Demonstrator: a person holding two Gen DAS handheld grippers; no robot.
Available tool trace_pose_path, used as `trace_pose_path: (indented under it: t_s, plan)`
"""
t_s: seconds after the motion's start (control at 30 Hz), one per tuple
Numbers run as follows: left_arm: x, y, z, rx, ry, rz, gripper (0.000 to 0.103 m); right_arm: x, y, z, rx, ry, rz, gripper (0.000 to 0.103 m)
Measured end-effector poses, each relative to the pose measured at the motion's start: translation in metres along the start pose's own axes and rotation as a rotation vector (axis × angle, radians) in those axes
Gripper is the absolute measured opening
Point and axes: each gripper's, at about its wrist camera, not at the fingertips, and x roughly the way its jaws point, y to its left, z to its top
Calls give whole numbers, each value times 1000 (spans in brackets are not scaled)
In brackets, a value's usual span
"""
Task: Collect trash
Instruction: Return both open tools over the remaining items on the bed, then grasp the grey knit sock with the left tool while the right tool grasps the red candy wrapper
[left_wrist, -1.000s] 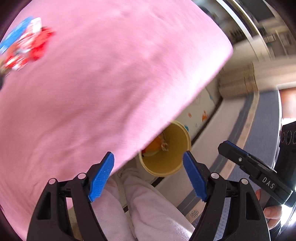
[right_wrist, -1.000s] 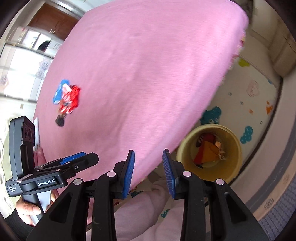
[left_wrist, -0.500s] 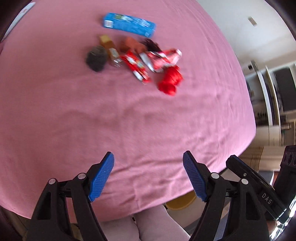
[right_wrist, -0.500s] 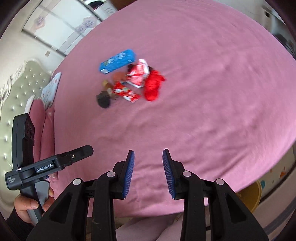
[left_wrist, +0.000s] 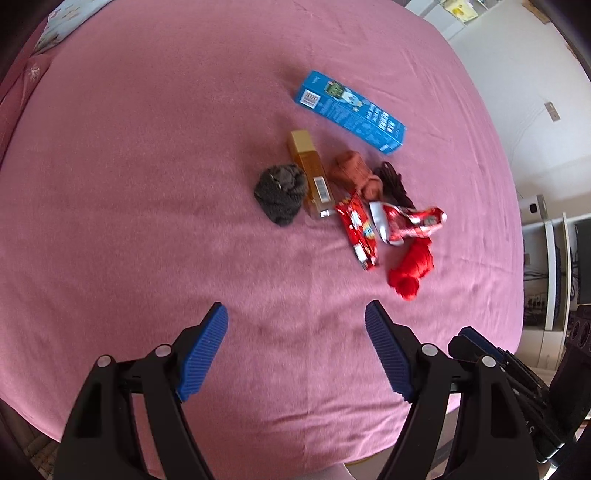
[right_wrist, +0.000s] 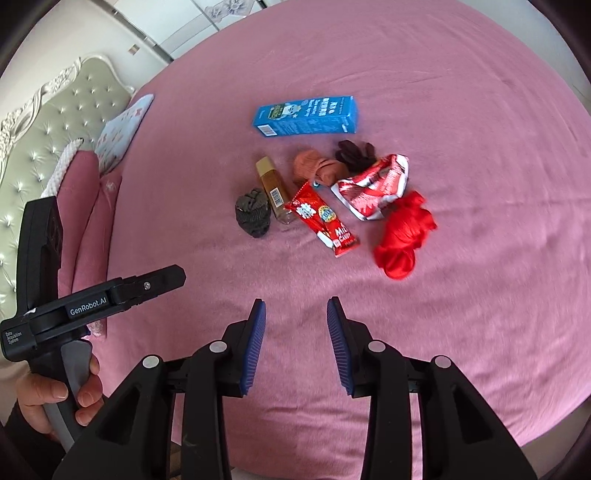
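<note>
A heap of things lies mid-bed on the pink sheet (left_wrist: 129, 184): a blue carton (left_wrist: 349, 110) (right_wrist: 306, 116), a small amber bottle (left_wrist: 312, 181) (right_wrist: 273, 194), a red candy wrapper (left_wrist: 360, 230) (right_wrist: 321, 219), a crumpled red-and-silver wrapper (left_wrist: 406, 221) (right_wrist: 373, 186), and rolled dark grey (left_wrist: 280, 194), brown (left_wrist: 354, 173) and red (left_wrist: 412, 267) (right_wrist: 402, 234) socks. My left gripper (left_wrist: 295, 350) is open and empty, hovering near of the heap. My right gripper (right_wrist: 295, 347) is open a narrower gap, empty, also short of the heap.
A padded headboard (right_wrist: 44, 125) and pillows (right_wrist: 88, 192) lie at the bed's left. The left gripper's handle (right_wrist: 48, 314) and hand show at the right wrist view's left. Shelves (left_wrist: 550, 266) stand beyond the bed's right edge.
Both views swung up from the yellow bin on the floor to the bed top. The heap now sits nearer and more centred. Both grippers stayed open.
</note>
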Motion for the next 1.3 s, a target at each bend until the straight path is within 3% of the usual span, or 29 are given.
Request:
trace_pose_path:
  t_s: [0.37, 0.53, 0.9, 0.97, 1.03, 1.13, 1.3]
  plan:
    - [76, 10, 58, -65, 67, 72, 78, 70, -18, 52, -64, 109, -9, 36]
    - [109, 14, 75, -70, 111, 61, 78, 91, -25, 65, -61, 134, -2, 37]
    - [164, 17, 103, 39, 152, 129, 81, 119, -35, 72, -53, 156, -13, 38]
    - [167, 15, 107, 59, 151, 138, 75, 123, -35, 72, -54, 163, -17, 40]
    - [167, 12, 110, 64, 149, 127, 56, 125, -35, 72, -54, 170, -21, 40]
    - [162, 12, 116, 41, 147, 83, 40, 130, -33, 75, -66, 177, -34, 43]
    - [149, 28, 113, -35, 147, 6, 35, 145, -27, 82, -84, 193, -55, 46]
